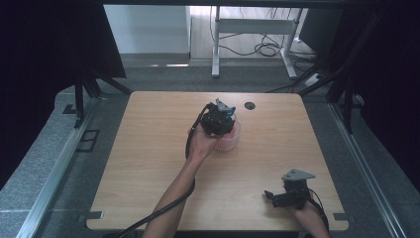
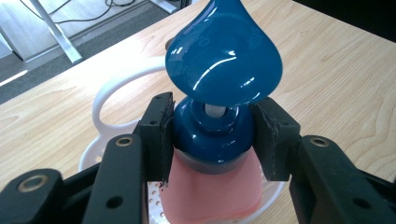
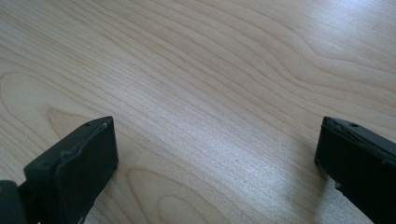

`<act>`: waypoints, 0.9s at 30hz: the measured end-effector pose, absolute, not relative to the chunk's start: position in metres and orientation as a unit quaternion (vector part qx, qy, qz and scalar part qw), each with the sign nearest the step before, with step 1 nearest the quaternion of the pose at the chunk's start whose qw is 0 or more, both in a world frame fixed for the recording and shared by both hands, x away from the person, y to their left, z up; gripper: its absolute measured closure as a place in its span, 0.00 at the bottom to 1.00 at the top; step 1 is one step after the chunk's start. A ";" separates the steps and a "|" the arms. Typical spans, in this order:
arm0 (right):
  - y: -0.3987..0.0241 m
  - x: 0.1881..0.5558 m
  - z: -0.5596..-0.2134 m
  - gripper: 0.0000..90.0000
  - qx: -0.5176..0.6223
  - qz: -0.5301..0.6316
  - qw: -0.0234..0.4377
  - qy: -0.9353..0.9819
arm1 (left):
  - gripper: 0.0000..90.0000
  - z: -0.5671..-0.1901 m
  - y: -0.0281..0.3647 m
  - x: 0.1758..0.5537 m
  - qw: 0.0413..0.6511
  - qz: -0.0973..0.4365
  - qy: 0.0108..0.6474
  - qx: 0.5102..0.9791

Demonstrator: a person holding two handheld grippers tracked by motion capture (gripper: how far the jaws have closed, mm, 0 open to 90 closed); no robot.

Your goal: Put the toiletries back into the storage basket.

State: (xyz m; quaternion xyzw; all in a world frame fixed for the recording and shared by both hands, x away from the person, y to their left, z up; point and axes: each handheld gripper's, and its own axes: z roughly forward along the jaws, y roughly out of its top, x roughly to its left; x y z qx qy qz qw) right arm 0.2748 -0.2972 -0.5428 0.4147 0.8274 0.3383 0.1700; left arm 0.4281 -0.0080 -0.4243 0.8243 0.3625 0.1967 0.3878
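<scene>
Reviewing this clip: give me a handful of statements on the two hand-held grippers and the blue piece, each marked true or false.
1. The left hand-held gripper is closed on the blue drop-shaped piece. True.
2. The blue drop-shaped piece sits above a pink item in a white basket. True.
3. The right hand-held gripper grips a pink cloth. False: its jaws stand apart with bare wooden table between them.
4. Both grippers work at the basket. False: the right one is near the table's front right corner, away from it.
5. The blue piece is matte. False: it is glossy with bright reflections.
</scene>
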 end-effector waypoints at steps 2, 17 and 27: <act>-0.297 0.275 -0.543 0.00 0.415 0.338 0.170 0.828 | 0.59 -0.427 -0.008 0.428 0.388 0.196 0.363 0.824; -0.297 0.275 -0.543 0.00 0.414 0.338 0.169 0.828 | 0.59 -0.439 -0.005 0.430 0.390 0.189 0.373 0.821; -0.297 0.275 -0.543 0.00 0.414 0.338 0.170 0.828 | 0.58 -0.439 -0.002 0.429 0.387 0.182 0.379 0.820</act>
